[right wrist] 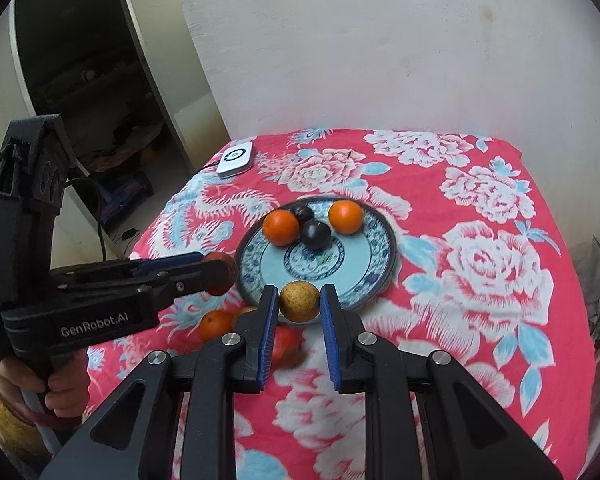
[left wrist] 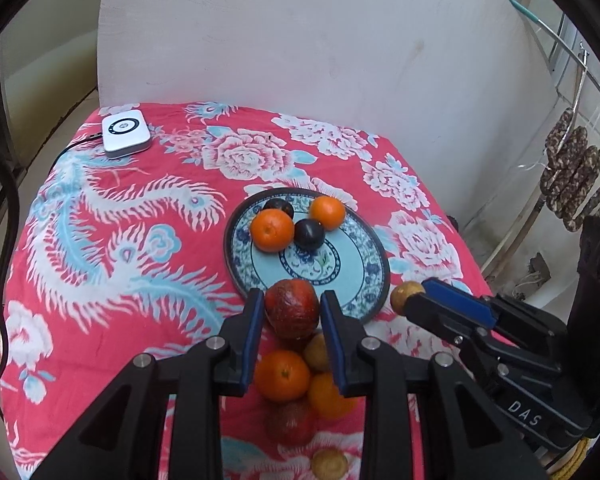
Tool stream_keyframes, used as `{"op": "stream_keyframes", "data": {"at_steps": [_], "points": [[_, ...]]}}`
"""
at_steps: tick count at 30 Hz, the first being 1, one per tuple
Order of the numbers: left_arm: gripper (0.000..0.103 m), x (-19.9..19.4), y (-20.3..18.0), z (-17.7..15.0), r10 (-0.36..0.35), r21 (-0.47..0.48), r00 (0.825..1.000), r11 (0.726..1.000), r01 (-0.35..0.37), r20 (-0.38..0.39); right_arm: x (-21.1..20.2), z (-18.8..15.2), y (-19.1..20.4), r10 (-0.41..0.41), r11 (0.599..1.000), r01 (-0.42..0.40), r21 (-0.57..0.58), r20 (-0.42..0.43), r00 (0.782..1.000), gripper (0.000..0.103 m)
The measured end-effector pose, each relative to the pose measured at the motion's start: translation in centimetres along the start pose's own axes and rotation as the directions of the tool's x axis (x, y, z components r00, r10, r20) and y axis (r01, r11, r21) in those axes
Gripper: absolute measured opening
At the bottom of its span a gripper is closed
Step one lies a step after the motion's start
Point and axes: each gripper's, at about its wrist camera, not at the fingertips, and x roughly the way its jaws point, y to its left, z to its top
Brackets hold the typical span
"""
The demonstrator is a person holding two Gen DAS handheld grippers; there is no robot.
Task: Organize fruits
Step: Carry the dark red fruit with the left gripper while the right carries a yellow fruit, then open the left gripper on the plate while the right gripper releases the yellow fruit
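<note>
Plate point(left wrist: 376, 280): it is carrying two oranges point(left wrist: 272, 230) and two dark plums point(left wrist: 309, 233), all at its far side.
Left gripper point(left wrist: 292, 308): it is pinching one red apple point(left wrist: 291, 312) over the plate's near rim.
Right gripper point(right wrist: 299, 300): it is pinching one yellow-brown round fruit point(right wrist: 298, 301) over the plate's near rim.
Loose fruits nearer than the plate: the left view is showing two oranges, one red apple and two yellow-brown fruits.
Only right view: a hand point(right wrist: 60, 392) is holding the left gripper's handle.
White device point(left wrist: 125, 135): it is lying far beyond the plate.
</note>
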Motion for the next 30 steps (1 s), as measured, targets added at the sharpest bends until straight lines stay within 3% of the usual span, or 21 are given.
{"op": "stream_keyframes", "data": {"at_steps": [12, 30], "points": [[0.030, 3.0, 0.5, 1.7, 0.029, -0.014, 0.999, 0.999, -0.029, -0.019, 3.3, 2.2, -1.5, -0.005, 1.000, 0.005, 0.018, -0.018, 1.000, 0.023], [0.030, 4.8, 0.7, 2.1, 0.057, -0.016, 0.998, 0.998, -0.058, -0.022, 7.1, 2.9, -3.2, -0.004, 0.999, 0.007, 0.051, -0.059, 0.998, 0.023]]}}
